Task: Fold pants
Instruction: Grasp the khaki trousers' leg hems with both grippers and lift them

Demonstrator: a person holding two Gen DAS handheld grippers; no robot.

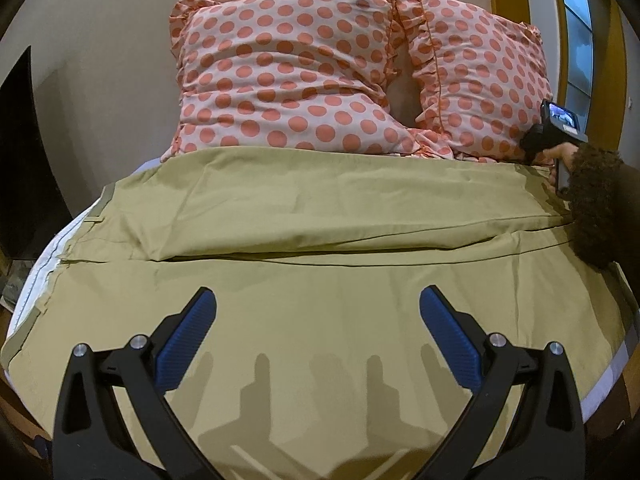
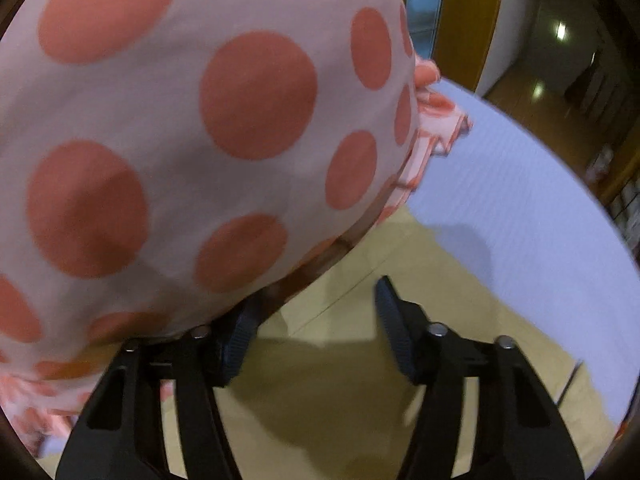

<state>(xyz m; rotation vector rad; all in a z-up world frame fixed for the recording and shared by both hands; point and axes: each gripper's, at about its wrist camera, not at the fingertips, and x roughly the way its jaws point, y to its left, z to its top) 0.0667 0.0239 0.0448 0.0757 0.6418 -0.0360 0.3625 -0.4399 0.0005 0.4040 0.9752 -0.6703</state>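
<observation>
Khaki pants [image 1: 304,216] lie spread flat across the bed, waistband at the left, legs running right. My left gripper [image 1: 318,308] is open and empty, hovering over the near leg. My right gripper [image 2: 316,312] is open and empty above the far leg's end [image 2: 352,360], pressed close against a polka-dot pillow [image 2: 180,140] that hides part of its left finger. The right gripper's body and the hand holding it show at the right edge of the left wrist view [image 1: 560,136].
Two pink pillows with orange dots [image 1: 288,68] [image 1: 484,80] lean on the wall behind the pants. White bedsheet [image 2: 520,200] shows beyond the pant leg, ending at the bed edge. Wooden floor and a door frame [image 2: 464,20] lie beyond.
</observation>
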